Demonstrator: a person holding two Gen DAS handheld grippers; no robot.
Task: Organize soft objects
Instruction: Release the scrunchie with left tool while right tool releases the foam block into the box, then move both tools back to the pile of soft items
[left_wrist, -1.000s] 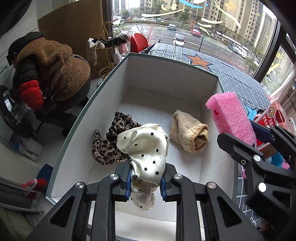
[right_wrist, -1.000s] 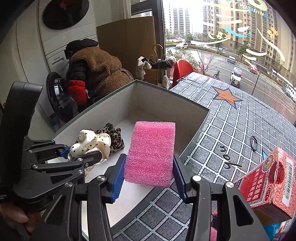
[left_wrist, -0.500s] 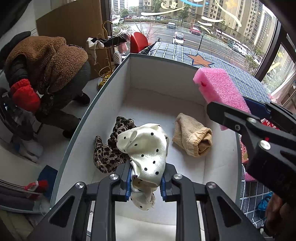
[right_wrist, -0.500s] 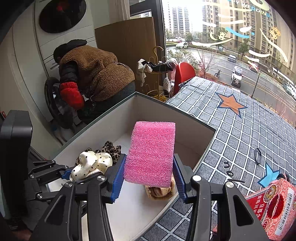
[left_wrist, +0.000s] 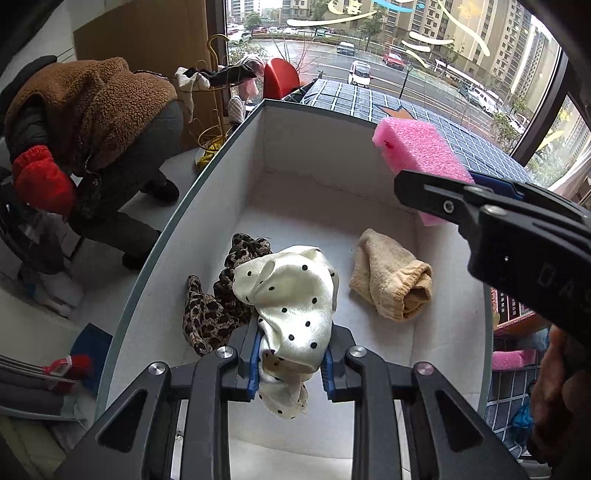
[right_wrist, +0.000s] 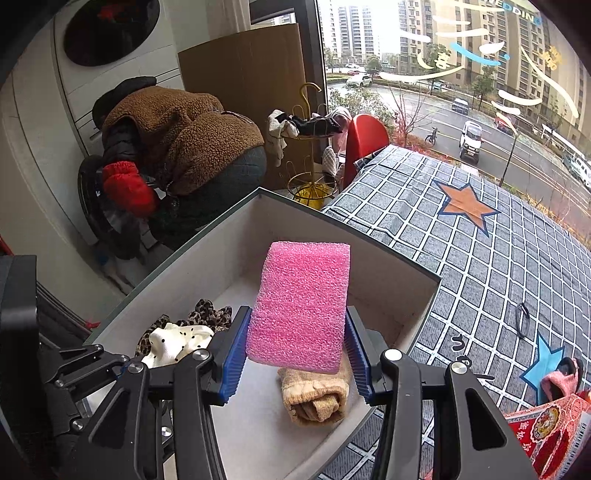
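Observation:
A white box (left_wrist: 314, 147) holds a leopard-print cloth (left_wrist: 207, 317) and a rolled beige cloth (left_wrist: 391, 284). My left gripper (left_wrist: 291, 363) hovers over the box's near end. A cream polka-dot cloth (left_wrist: 291, 295) is bunched between its blue pads and still hangs from them as the jaws are opening. My right gripper (right_wrist: 297, 350) is shut on a pink foam block (right_wrist: 303, 306), held upright above the beige cloth (right_wrist: 317, 398) inside the box's right side. In the left wrist view the foam (left_wrist: 417, 147) shows at the upper right.
The box stands on a checked tablecloth (right_wrist: 480, 258) with star patches. On the cloth lie a black hair tie (right_wrist: 522, 319), a pink soft item (right_wrist: 557, 380) and a red printed carton (right_wrist: 554, 428). A person in a brown fleece jacket (right_wrist: 184, 140) crouches at a washing machine to the left.
My right gripper carried the pink foam leftward from over the tablecloth to over the box. The left pads stand slightly wider around the polka-dot cloth. The crouching person shifted.

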